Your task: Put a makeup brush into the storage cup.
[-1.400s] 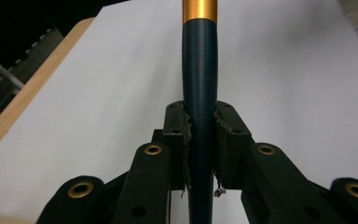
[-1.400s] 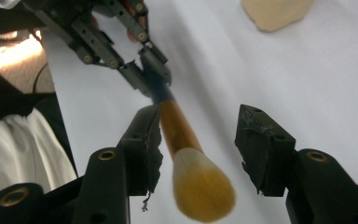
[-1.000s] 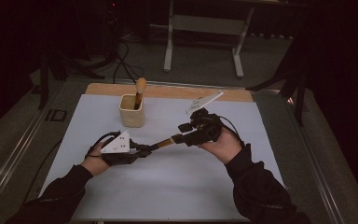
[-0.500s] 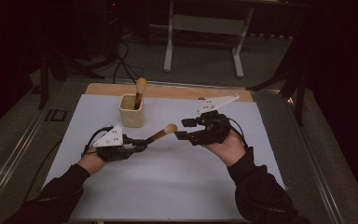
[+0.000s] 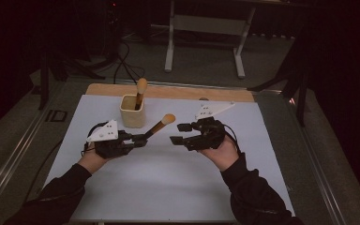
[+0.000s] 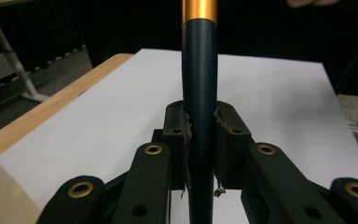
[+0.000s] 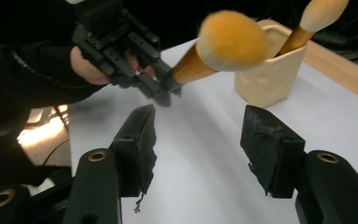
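My left tongs (image 5: 143,138) are clamped on the dark handle of a makeup brush (image 5: 161,124), and from the left gripper view I can see the pads (image 6: 225,126) pressing on both sides of that handle, just below the gold band. The brush sticks out from the tongs and points up and to the right, with its fluffy orange tip in the air above the white tabletop (image 5: 168,187). A second ago both of my tongs were on this brush, with the right ones at the fluffy end. Now only the left ones hold it. Just behind the brush stands the cream brush cup (image 5: 132,112) with a second brush (image 5: 140,92) leaning inside it. The cup is near my left tongs, not touching them. On the right side, my right tongs (image 5: 182,133) have just been opening, and they have come off the brush. They stand apart now with nothing between them. In the right gripper view I look past the two torn black pads (image 7: 142,140) and see the brush tip floating a little way ahead, well clear of them. I think this means the pass from right to left is done. My guess is the next job is to drop this brush into the cup beside the other one.
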